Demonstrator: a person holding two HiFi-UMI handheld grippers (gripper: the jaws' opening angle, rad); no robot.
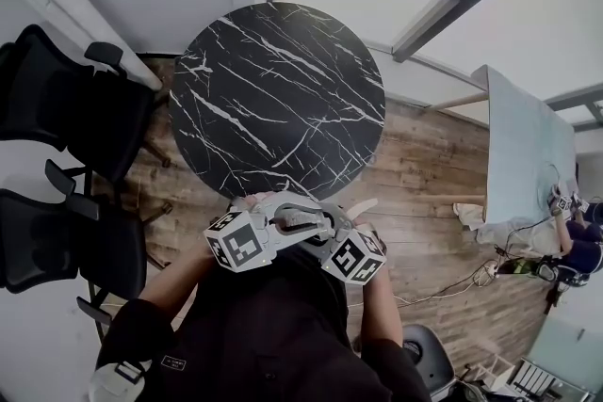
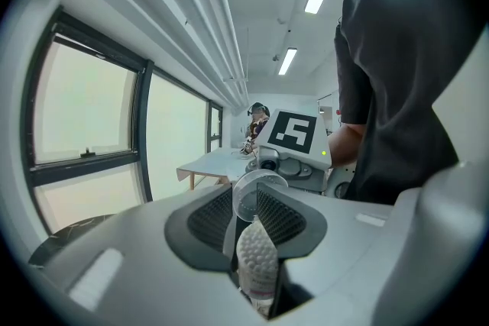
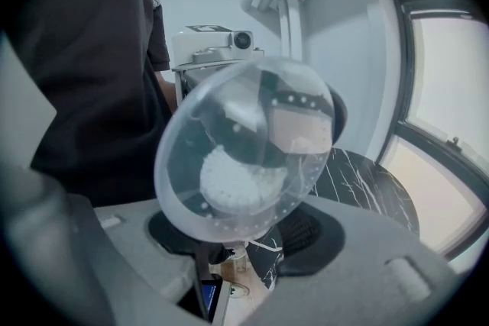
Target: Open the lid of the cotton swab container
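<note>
Gripping cotton swab container (image 2: 256,263) — left hand-held gripper (image 2: 249,214) | lid (image 3: 244,149) open over right hand-held gripper (image 3: 244,242) — jaws apart

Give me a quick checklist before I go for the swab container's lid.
1. Left gripper jaws closed on the cotton swab container: ok.
2. Swab heads inside the container: ok.
3. Right gripper jaws apart, ready to close: ok.
4. Right jaws touching the clear lid: cannot tell; it fills that gripper's view.
5. Lid seated or lifted: cannot tell.
6. Marble table under both grippers to catch a drop: not ok; in the head view they appear past its near rim.
</note>
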